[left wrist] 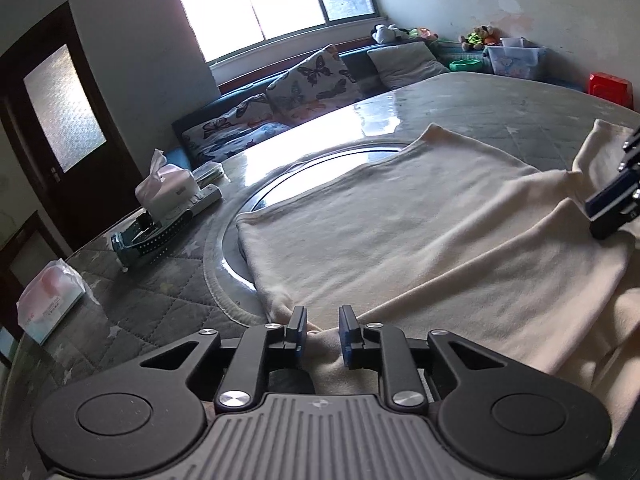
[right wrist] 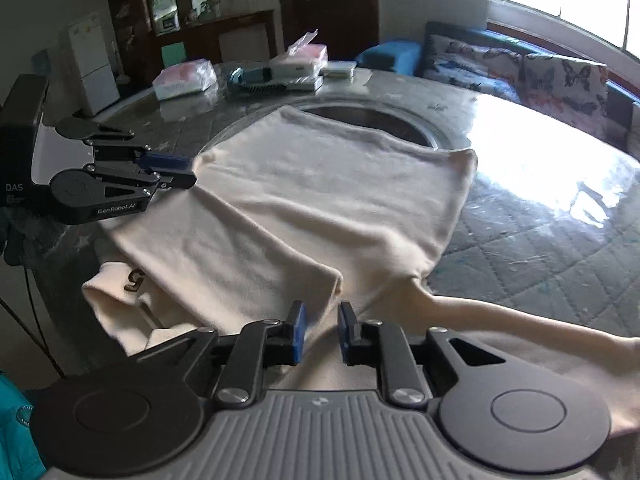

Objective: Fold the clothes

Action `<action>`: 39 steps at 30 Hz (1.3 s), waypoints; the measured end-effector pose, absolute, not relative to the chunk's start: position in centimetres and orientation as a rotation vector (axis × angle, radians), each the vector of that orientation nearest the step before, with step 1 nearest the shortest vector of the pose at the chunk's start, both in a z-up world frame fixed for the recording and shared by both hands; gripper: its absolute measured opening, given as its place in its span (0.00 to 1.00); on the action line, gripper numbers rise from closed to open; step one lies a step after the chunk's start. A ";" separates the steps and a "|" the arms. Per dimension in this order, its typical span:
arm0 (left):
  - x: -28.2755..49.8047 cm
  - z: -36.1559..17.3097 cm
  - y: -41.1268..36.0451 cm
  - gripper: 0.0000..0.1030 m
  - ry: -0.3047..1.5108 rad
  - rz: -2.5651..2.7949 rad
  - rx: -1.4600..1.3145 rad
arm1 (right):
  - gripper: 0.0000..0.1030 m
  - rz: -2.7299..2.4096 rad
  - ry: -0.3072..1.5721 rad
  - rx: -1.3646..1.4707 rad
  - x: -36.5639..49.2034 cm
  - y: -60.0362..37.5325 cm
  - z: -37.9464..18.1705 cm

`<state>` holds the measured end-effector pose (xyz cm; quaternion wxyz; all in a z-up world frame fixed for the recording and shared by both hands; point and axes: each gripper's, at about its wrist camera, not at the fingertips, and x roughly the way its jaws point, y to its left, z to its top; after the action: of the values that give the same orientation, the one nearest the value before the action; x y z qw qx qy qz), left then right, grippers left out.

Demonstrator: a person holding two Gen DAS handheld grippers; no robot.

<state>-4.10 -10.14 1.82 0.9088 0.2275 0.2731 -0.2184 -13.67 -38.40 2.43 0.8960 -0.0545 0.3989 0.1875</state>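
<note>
Nearest the lens, the black two-finger left gripper with blue pads: jaws parted narrowly, straddling a bunched ridge of cloth, not visibly pinching it. Likewise the matching right gripper: pads a little apart above the fabric, clamped on nothing.

Spread beyond both, the cream fleecy long-sleeved garment, lying flat across the near half of the round glass turntable and spilling off the turntable's near side toward the holder. Under it all, around the turntable, a grey quilted table cover.

Judged as an early fold: body laid out and one side already turned in, with sleeves still to be brought in. Called for next, probably, closing both sets of pads on the near edge, lifting evenly and carrying it over toward the turntable's far side, keeping the cloth taut so no crease drags.

Shown only from the right wrist: a loose cream sleeve trailing off to the right on the turntable's near side, a dark printed mark on the folded-under layer at the left, and the left gripper side-on at the garment's left edge. Shown only from the left wrist: the right gripper's tip resting over the folded-in flap of cloth.
</note>
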 end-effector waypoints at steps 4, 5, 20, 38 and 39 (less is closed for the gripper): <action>-4.8 2.9 -10.6 0.36 0.558 -0.457 0.427 | 0.22 0.342 0.803 -0.117 -14.9 -39.3 2.9; -5.1 3.1 -10.9 0.42 0.556 -0.468 0.419 | 0.22 0.313 0.798 -0.105 -15.2 -40.0 2.9; -9.2 4.0 -16.7 0.60 0.547 -0.651 0.381 | 0.32 -0.313 0.743 0.110 -17.1 -53.5 1.0; -10.3 2.7 -19.3 0.66 0.580 -0.689 0.417 | 0.09 -0.355 0.655 0.245 -16.8 -57.0 -0.6; -10.3 2.6 -19.4 0.66 0.582 -0.690 0.419 | 0.09 -0.345 0.646 0.250 -17.0 -57.1 -0.3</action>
<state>-10.33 -19.37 2.63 0.8787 0.2008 0.2793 -0.3312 -17.00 -57.10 -0.28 0.9260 0.1218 0.3151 -0.1684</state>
